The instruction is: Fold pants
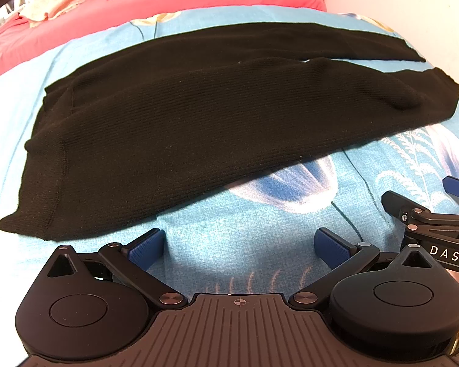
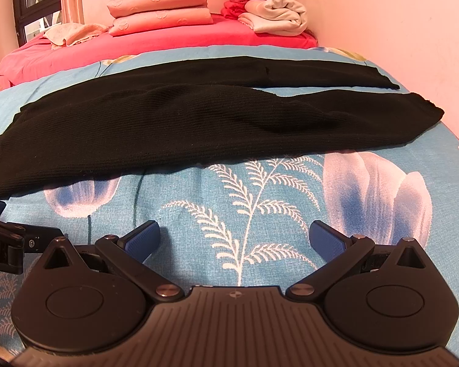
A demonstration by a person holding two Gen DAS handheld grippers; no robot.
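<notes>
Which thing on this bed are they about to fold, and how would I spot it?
Start at the blue flowered bedspread at the near end of the bed. Spread flat across it lie the black pants, legs pointing towards the wall. They are the only dark, unfolded item; the pink and pale piles behind are already folded.

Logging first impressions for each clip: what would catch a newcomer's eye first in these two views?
The black pants dominate, spread flat across the blue floral bedsheet with the two legs parting toward the right. In front, each hand-held gripper, left and right, hangs open over bare sheet, touching nothing. Behind, folded pink pillows and piled clothes sit on a red cover.
</notes>
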